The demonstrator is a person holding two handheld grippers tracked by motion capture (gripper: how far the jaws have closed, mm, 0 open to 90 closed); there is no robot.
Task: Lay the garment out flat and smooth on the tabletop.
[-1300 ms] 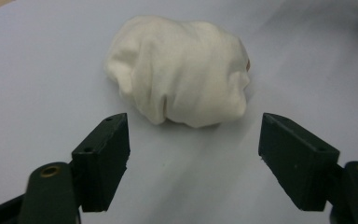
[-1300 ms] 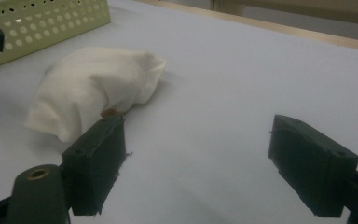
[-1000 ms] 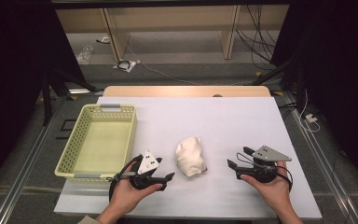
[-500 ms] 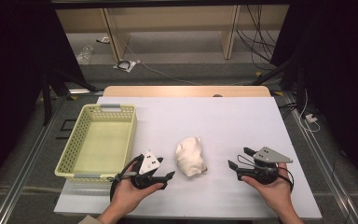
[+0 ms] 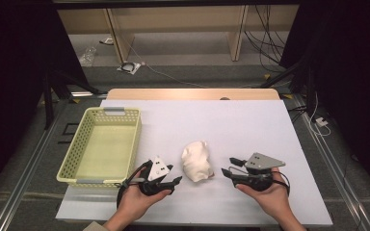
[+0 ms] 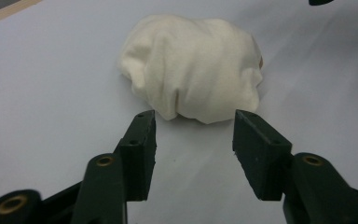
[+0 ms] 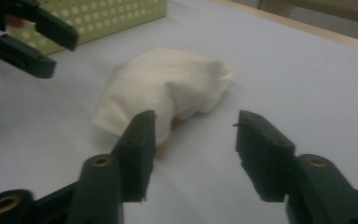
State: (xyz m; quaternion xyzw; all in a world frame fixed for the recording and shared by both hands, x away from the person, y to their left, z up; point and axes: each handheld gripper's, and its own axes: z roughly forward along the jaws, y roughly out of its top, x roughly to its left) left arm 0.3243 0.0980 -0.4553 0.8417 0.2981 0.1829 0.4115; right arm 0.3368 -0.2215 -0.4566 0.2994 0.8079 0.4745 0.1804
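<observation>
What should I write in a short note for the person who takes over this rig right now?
Left gripper: open, nothing held; its jaws have just been closing, aimed at the cream cloth bundle from its left.
Right gripper: open, nothing held; jaws also just closing, a little to the bundle's right.
Bundle: on the white table, between both grippers, untouched.
Yellow basket: left side of the table, nothing in it.
Done: approach only.
Left: probably grasp the bundle; the basket may be its goal.

1. right tongs view: soft blur; pinkish bit under the cloth bundle too unclear to identify.
2. basket cut off by top edge there.
3. left tongs view: other tongs' tip clipped at top-right corner.
4. high view: both forearms cut off at bottom edge.
</observation>
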